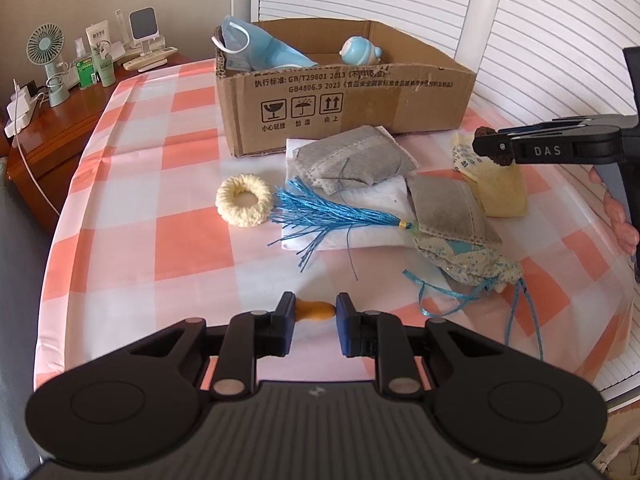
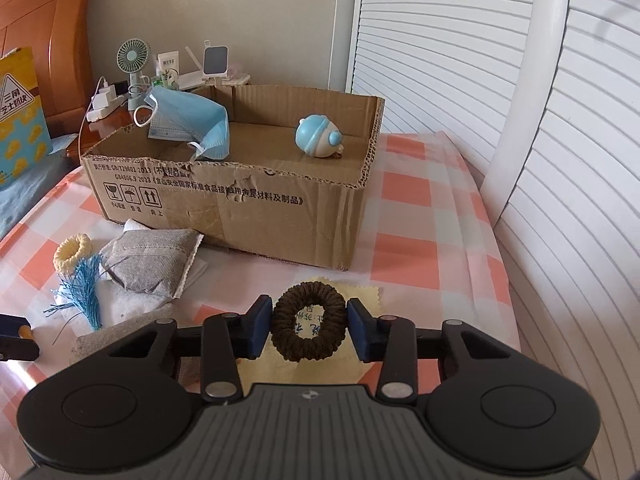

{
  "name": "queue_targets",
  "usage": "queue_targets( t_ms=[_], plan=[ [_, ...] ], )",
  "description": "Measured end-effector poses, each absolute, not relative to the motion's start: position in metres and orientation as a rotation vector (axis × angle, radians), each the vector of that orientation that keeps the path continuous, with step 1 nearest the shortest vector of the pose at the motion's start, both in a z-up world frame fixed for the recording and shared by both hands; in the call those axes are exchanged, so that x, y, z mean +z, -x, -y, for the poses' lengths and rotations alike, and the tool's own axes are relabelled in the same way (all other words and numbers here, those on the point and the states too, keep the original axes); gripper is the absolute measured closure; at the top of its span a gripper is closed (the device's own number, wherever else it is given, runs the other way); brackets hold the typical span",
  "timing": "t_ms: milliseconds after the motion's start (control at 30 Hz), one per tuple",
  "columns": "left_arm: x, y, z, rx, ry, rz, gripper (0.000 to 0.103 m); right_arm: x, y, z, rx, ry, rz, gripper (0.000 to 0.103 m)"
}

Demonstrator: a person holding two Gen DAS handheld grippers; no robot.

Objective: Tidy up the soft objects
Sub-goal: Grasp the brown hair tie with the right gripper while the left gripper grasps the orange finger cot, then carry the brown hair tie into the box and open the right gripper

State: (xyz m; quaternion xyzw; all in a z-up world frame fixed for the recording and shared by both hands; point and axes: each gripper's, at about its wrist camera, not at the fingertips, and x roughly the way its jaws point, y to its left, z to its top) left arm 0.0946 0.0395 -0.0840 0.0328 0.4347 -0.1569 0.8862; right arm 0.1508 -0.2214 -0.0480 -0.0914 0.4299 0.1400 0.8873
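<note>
Right wrist view – right gripper (image 2: 307, 326) pinching brown scrunchie (image 2: 308, 323), left gripper (image 1: 312, 314) apparently clamping orange piece (image 1: 316, 310).

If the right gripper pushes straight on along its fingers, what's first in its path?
The right gripper is shut on a brown hair tie. Pointing down and forward, it would likely meet the yellow cloth on the table first; the cardboard box stands beyond. Depth is uncertain.

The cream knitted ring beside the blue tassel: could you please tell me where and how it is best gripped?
Grip the cream knitted ring across its left band, one finger in the hole, one outside, coming from above. It lies flat, and its right side touches the blue tassel, so the left is freer.
</note>
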Motion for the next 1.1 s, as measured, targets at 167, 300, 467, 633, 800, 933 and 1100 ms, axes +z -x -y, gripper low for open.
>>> queue_targets(
  t_ms=[167, 300, 467, 633, 800, 933, 1100],
  plan=[
    [-0.078, -0.091, -0.040, -0.328, -0.081, -0.897, 0.083, -0.034, -0.143, 0.218, 0.313, 0.197, -0.877, 0.057],
    [-0.069, -0.088, -0.043, -0.325, -0.100, -0.879, 0.083, -0.025, -0.136, 0.218, 0.331, 0.200, -0.865, 0.057],
    [-0.055, -0.081, -0.045, -0.336, -0.124, -0.854, 0.083, -0.013, -0.126, 0.218, 0.343, 0.209, -0.842, 0.057],
    [-0.042, -0.075, -0.043, -0.366, -0.153, -0.832, 0.083, -0.005, -0.119, 0.217, 0.343, 0.227, -0.830, 0.057],
    [-0.026, -0.077, -0.041, -0.392, -0.161, -0.802, 0.083, 0.004, -0.114, 0.218, 0.363, 0.210, -0.823, 0.057],
    [-0.011, -0.086, -0.036, -0.414, -0.171, -0.770, 0.083, 0.010, -0.111, 0.218, 0.371, 0.206, -0.812, 0.057],
    [0.010, -0.109, -0.021, -0.440, -0.210, -0.708, 0.083, 0.017, -0.110, 0.219, 0.389, 0.192, -0.796, 0.057]
  ],
)
